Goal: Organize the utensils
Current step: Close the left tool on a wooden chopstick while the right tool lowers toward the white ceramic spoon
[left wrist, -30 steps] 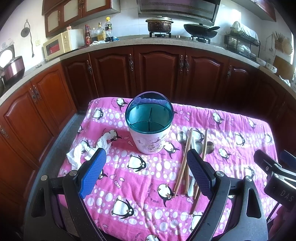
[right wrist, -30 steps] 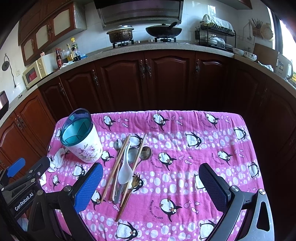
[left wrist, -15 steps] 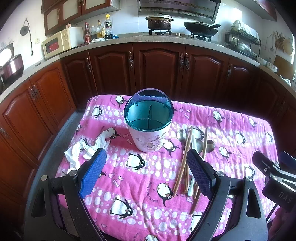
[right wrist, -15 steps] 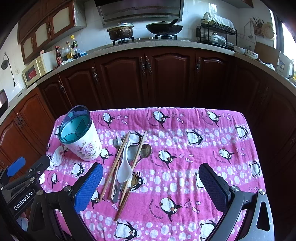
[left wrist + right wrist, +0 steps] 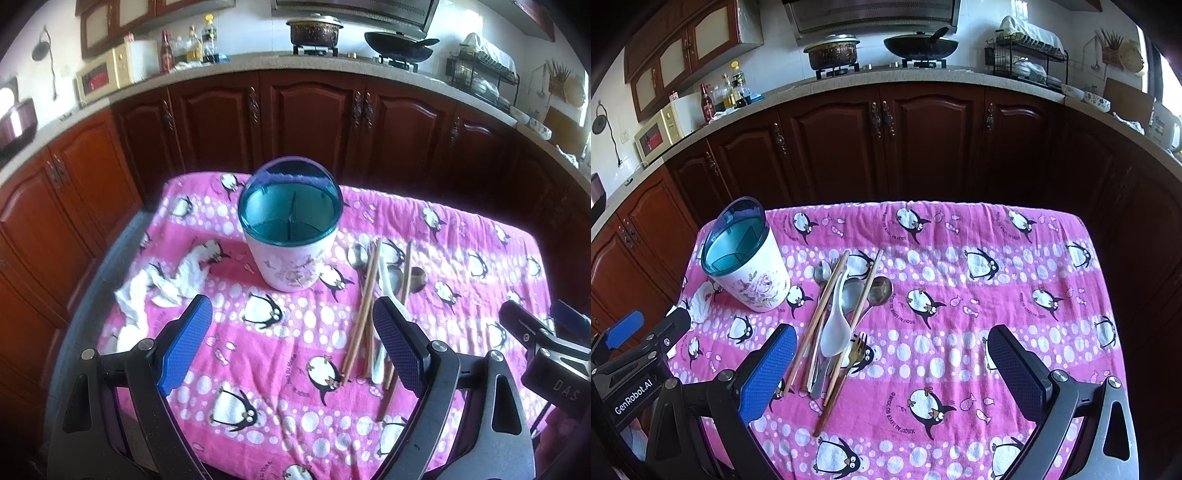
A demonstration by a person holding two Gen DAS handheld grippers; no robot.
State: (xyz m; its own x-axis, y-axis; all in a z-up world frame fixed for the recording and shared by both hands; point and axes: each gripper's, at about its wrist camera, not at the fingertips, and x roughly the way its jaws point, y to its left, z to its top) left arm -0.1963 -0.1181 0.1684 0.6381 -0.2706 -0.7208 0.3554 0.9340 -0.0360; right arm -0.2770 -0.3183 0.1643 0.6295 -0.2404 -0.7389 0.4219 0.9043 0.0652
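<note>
A pink penguin-print cloth (image 5: 960, 332) covers the bench. On its left part lies a crumpled white tissue (image 5: 166, 284), spread toward the cloth's edge. Behind runs a curved row of dark wooden cabinets (image 5: 923, 140) under a pale stone countertop (image 5: 960, 74). On the stove stand a lidded pot (image 5: 833, 50) and, just to its right, a black wok (image 5: 921, 46), both under a range hood (image 5: 871, 16). A cream microwave (image 5: 107, 74) sits on the left stretch of countertop, with a cluster of sauce bottles (image 5: 188, 50) near it. On the right stretch a dish rack (image 5: 1027, 62) holds plates and bowls. Upper cabinets (image 5: 690, 48) with pale panels hang at the left.
</note>
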